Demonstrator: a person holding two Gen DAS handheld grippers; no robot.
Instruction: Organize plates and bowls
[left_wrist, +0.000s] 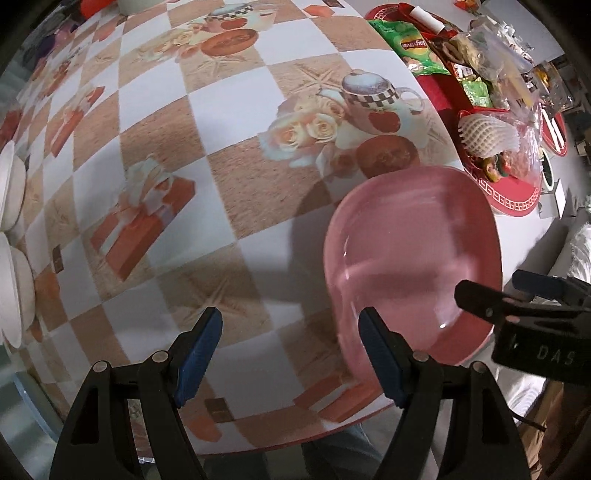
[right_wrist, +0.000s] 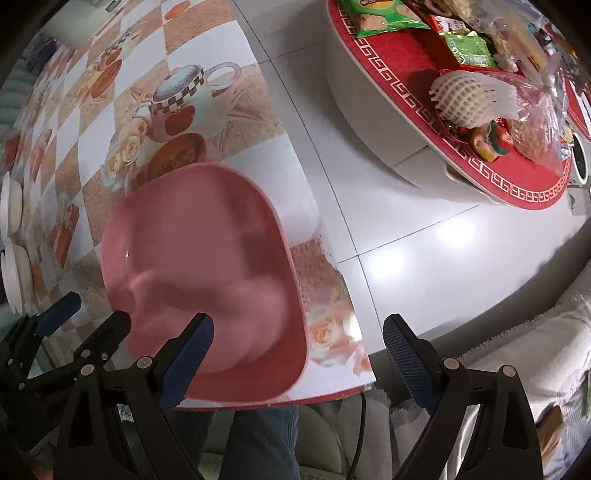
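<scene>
A pink rounded-square plate (left_wrist: 410, 254) lies on the patterned table near its front right corner; it also shows in the right wrist view (right_wrist: 199, 273). My left gripper (left_wrist: 291, 354) is open and empty, low over the table, its right finger at the plate's near-left rim. My right gripper (right_wrist: 299, 354) is open and empty, its left finger over the plate's near edge, its right finger beyond the table edge. Two white bowls (left_wrist: 11, 236) stand on edge at the table's far left, also seen in the right wrist view (right_wrist: 13, 240).
The patterned tablecloth (left_wrist: 221, 184) covers the table. To the right stands a round white table with a red mat (right_wrist: 417, 62) holding snack bags, wrapped fruit and clutter. White tiled floor (right_wrist: 424, 258) lies between them. A pale sofa (right_wrist: 517, 350) is at lower right.
</scene>
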